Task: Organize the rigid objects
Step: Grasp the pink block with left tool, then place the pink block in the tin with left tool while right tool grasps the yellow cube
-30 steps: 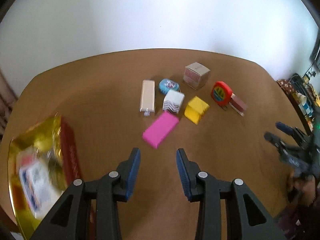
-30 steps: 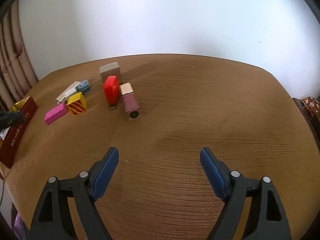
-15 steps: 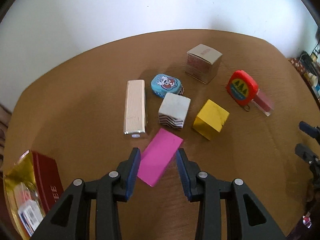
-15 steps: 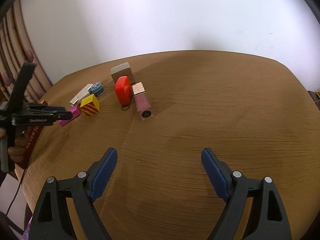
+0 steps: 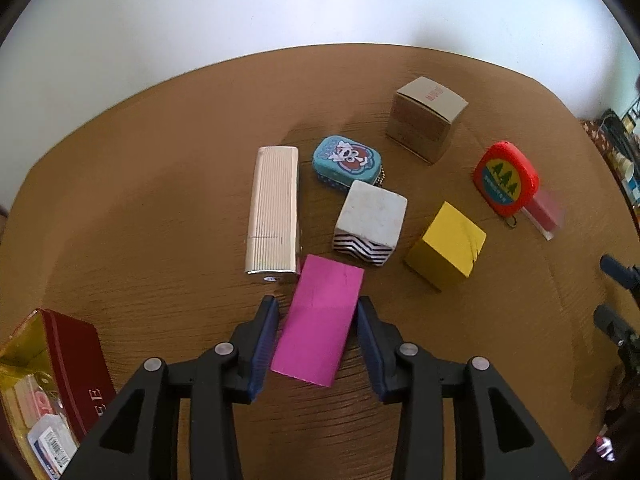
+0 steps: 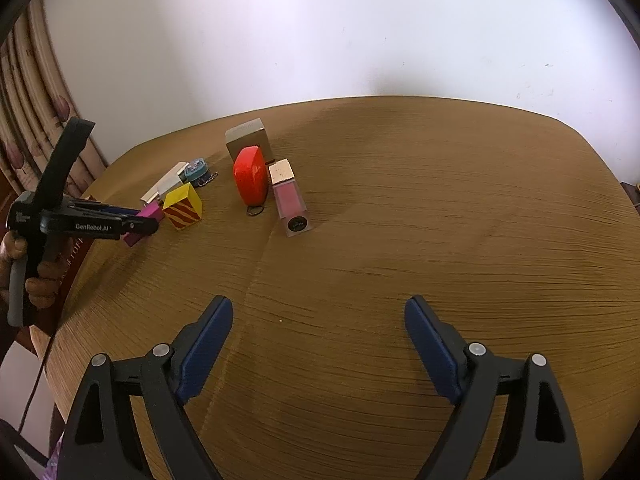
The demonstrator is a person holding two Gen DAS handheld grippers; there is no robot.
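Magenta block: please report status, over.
Left gripper astride flat magenta block, small gaps visible. Right gripper opening, empty. Ribbed silver case and zigzag-striped white cube crowd the block's far end.

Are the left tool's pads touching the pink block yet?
Apart. The left wrist view shows a strip of table between each pad and the pink block, which the left tool straddles.

Black plastic left gripper [image 5: 316, 320] and right gripper [image 6: 318, 328], blue ribbed pads [image 6: 208, 344], silver screws at pivots, triangular cutouts in arms. White "GenRobot.AI" lettering, grey handle in hand [image 6: 38, 276].
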